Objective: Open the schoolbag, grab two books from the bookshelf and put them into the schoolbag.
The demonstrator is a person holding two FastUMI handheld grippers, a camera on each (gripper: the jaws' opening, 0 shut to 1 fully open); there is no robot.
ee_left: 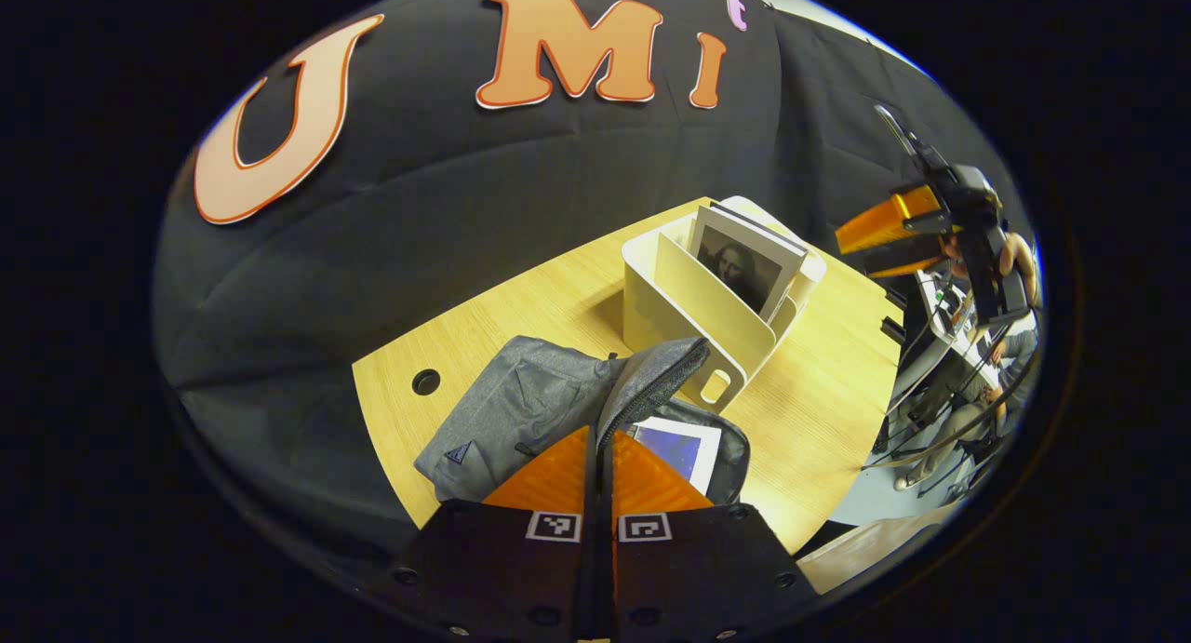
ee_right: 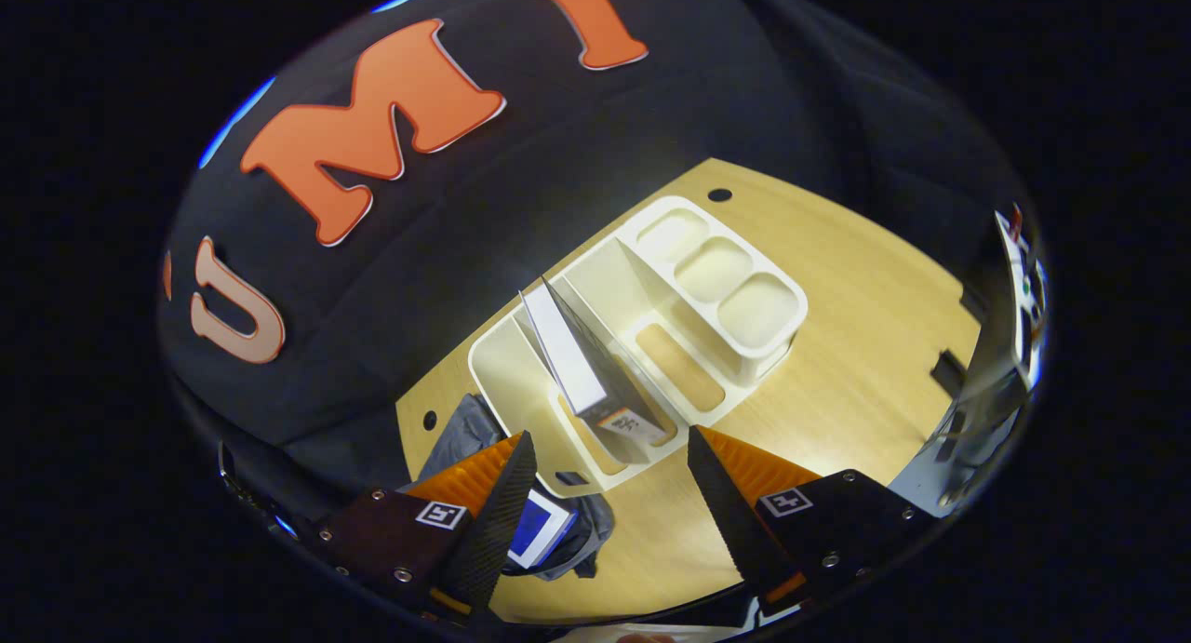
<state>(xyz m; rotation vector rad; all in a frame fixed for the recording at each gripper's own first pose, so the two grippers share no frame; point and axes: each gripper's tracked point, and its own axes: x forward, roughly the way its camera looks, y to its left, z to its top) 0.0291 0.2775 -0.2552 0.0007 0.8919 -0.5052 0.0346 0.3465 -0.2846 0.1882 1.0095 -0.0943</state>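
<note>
Schoolbag (ee_left: 521, 410) open on table (ee_left: 819, 410), flap pinched by closed left gripper (ee_left: 600, 457); blue book (ee_left: 679, 448) inside | second book (ee_right: 595, 373) upright in bookshelf (ee_right: 642, 345) | right gripper (ee_right: 609, 466) wide open, empty, above | risk: fingers could catch divider; flap could drop.

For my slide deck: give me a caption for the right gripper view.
Open right gripper above the white bookshelf, facing its remaining book; one book already in the schoolbag.

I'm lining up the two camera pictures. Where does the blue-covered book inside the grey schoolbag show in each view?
Left gripper view: blue-covered book lies low, right of centre, inside the open grey fabric schoolbag.
Right gripper view: it shows at lower left, beside the right gripper's finger.
Shared landmark: white plastic bookshelf.
</note>
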